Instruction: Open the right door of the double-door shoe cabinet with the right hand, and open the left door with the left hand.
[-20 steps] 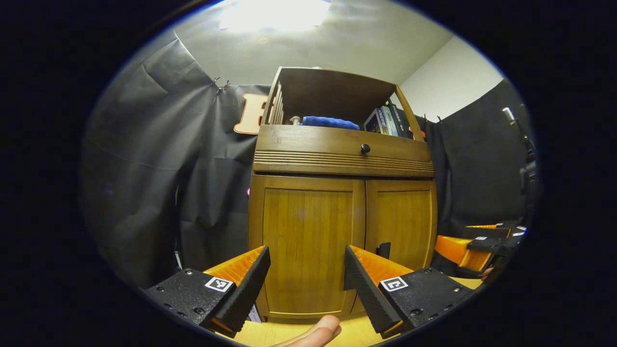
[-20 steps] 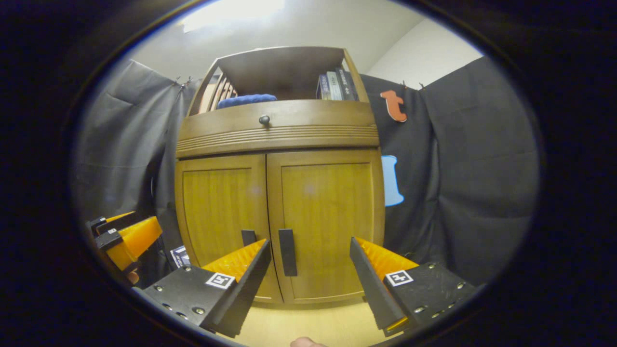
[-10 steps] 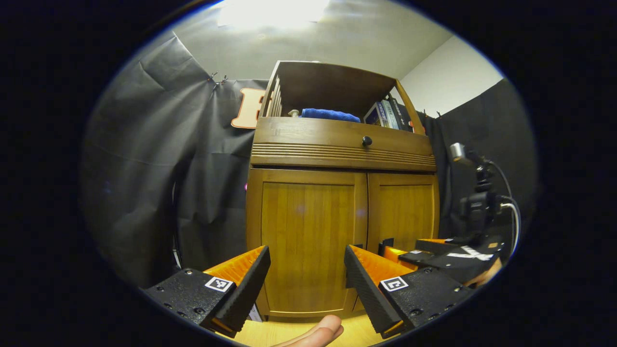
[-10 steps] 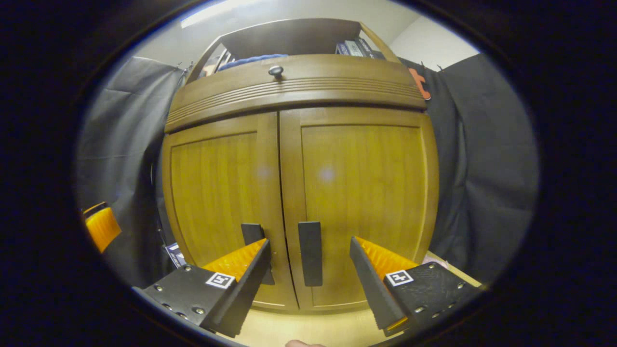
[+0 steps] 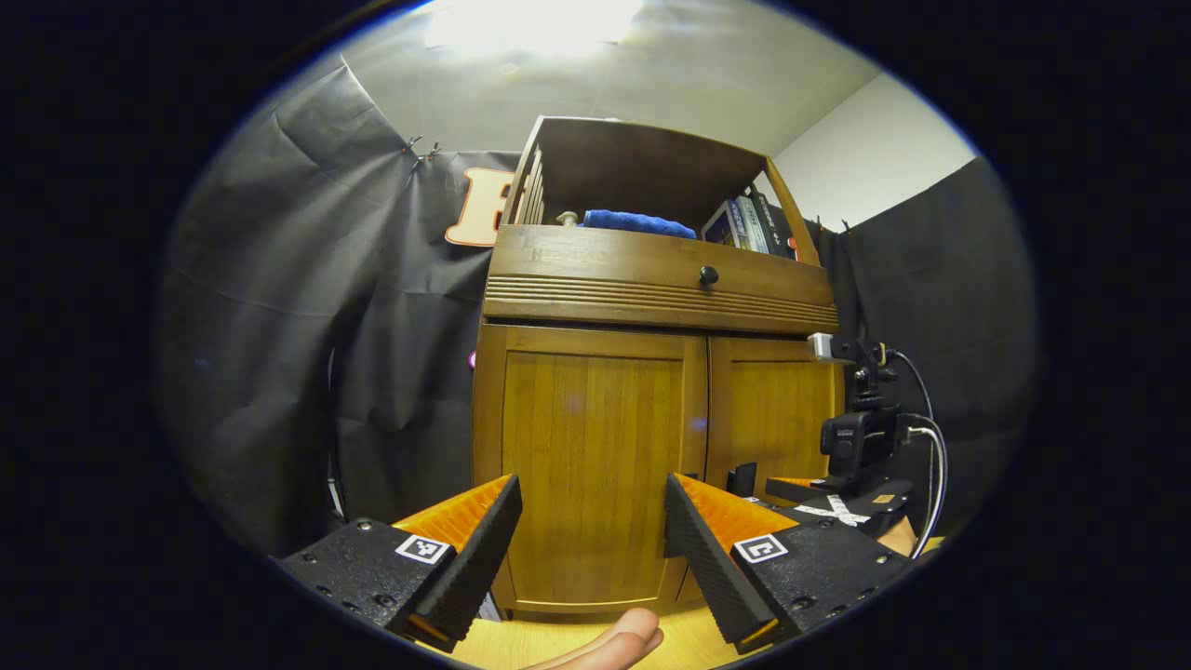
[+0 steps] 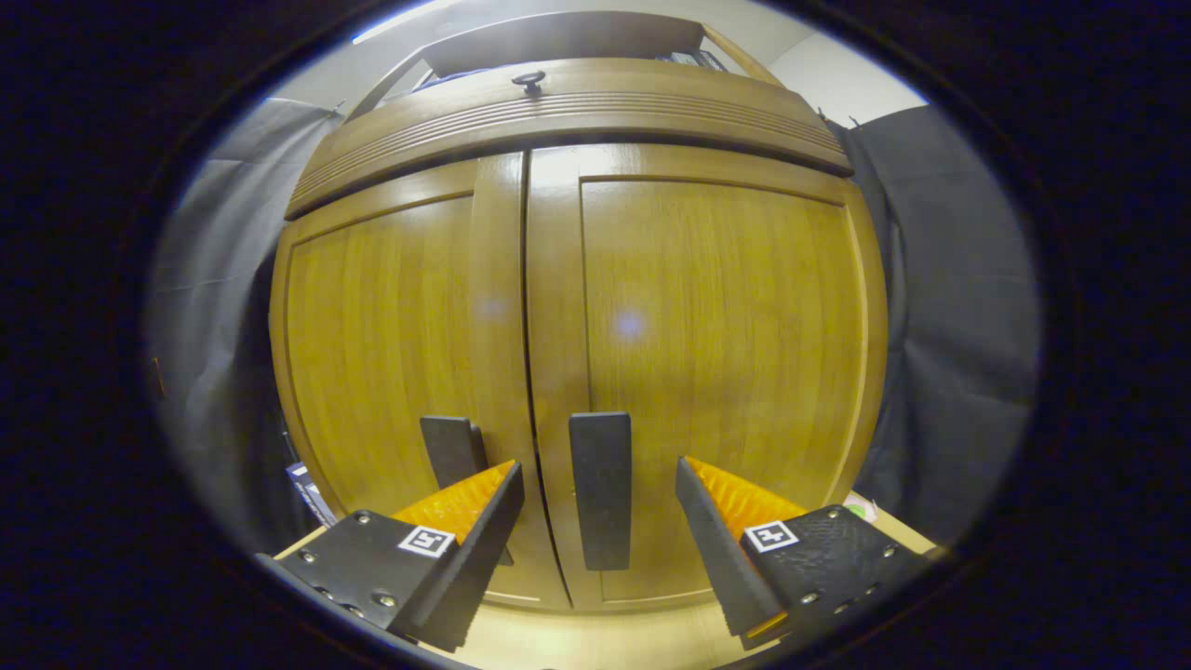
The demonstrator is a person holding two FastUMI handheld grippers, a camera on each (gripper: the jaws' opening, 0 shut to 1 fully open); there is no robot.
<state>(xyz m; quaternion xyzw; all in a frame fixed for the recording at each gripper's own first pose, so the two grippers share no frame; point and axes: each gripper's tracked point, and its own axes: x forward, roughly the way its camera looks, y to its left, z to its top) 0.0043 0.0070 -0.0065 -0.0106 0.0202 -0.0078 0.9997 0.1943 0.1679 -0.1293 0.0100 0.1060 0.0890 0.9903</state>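
Left gripper view: the shoe cabinet [image 5: 656, 372] stands ahead with both doors shut. The left gripper [image 5: 593, 544], jaws wide apart and empty, hangs back from the left door [image 5: 591, 465], probably waiting its turn, since the task opens the right side first. At about 4 o'clock the right gripper [image 5: 837, 498] sits low against the right door [image 5: 777, 419], where a dark handle [image 5: 742, 478] peeks out. Above the doors are a drawer with a round knob [image 5: 708, 274] and an open shelf holding a blue cloth [image 5: 637, 221] and books [image 5: 749, 225].

Right gripper view: here the cabinet looms close, and the two handles show plainly, which the other camera barely gives. The right gripper [image 6: 600, 540] has its jaws spread, one to each side of the right door's upright handle [image 6: 600, 489], not yet pressing it; this placement looks set for closing and pulling. The left door's handle [image 6: 453, 448] stands at about 10 o'clock of the jaws, partly behind one finger. The pale worktop [image 6: 577, 642] runs beneath.
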